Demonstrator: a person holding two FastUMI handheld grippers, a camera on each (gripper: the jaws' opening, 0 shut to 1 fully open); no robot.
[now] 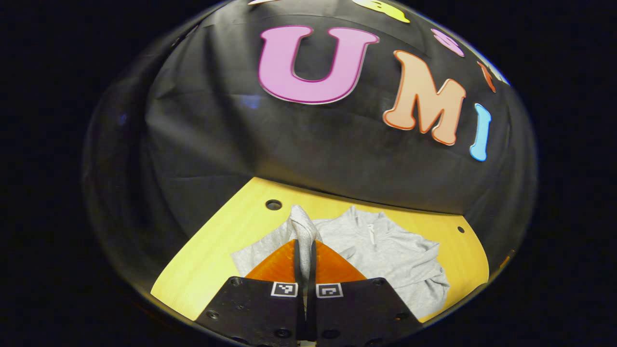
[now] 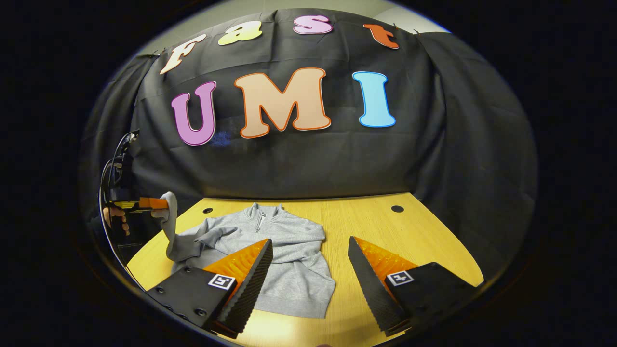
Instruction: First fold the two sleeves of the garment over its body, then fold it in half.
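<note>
A grey zip-neck sweatshirt (image 2: 284,250) lies flat on the yellow wooden table (image 2: 376,221), collar toward the back wall. In the left gripper view my left gripper (image 1: 304,250) is shut on the cuff of one sleeve (image 1: 302,226), which stands up between its fingers above the sweatshirt's body (image 1: 385,255). The right gripper view shows that left gripper (image 2: 156,203) at the far left, held by a hand, lifting the sleeve (image 2: 176,236) off the table. My right gripper (image 2: 308,270) hangs open over the sweatshirt's near right side, holding nothing. The other sleeve lies folded across the body.
Round cable holes (image 2: 397,208) pierce the table near its back edge, another one (image 1: 273,205) to the left. The black cloth wall stands close behind the table. Bare tabletop stretches right of the sweatshirt (image 2: 409,241). A cable loop (image 2: 108,178) hangs by the hand.
</note>
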